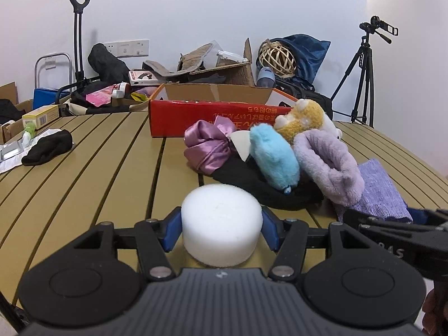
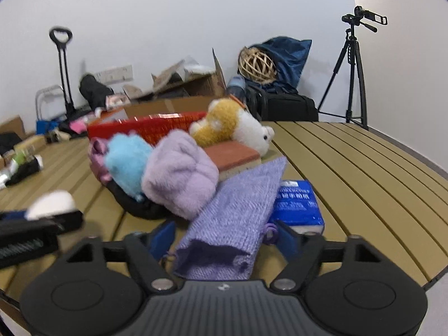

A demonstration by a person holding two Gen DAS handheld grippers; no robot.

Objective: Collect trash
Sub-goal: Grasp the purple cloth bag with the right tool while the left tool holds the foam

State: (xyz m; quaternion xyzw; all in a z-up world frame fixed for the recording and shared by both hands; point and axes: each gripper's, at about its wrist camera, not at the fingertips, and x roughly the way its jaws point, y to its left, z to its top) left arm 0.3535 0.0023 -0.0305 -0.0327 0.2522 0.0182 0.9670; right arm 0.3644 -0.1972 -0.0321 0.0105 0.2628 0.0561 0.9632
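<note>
White foam puck point(image 1: 222, 225): short cylinder standing on its flat end, lower centre of the left wrist view, on the tan slatted worktop point(image 1: 98, 168). Left gripper point(image 1: 222, 231) jaws pinch it, blue pads touching its curved wall on both sides; no long axis to align with.

Lilac knit pouch point(image 2: 229, 224): flat, elongated, lower centre of the right wrist view. Long axis runs from the jaws toward the upper right of the frame, where it leans over a blue book point(image 2: 298, 205); open mouth faces the camera. Right gripper point(image 2: 224, 240) jaws stand half-spread around the near end; the picture is blurred, and contact of the pads cannot be told. Right hand judged nearer to the pouch.

Soft-toy heap point(image 2: 168, 168): just beyond the pouch, mid-frame.
</note>
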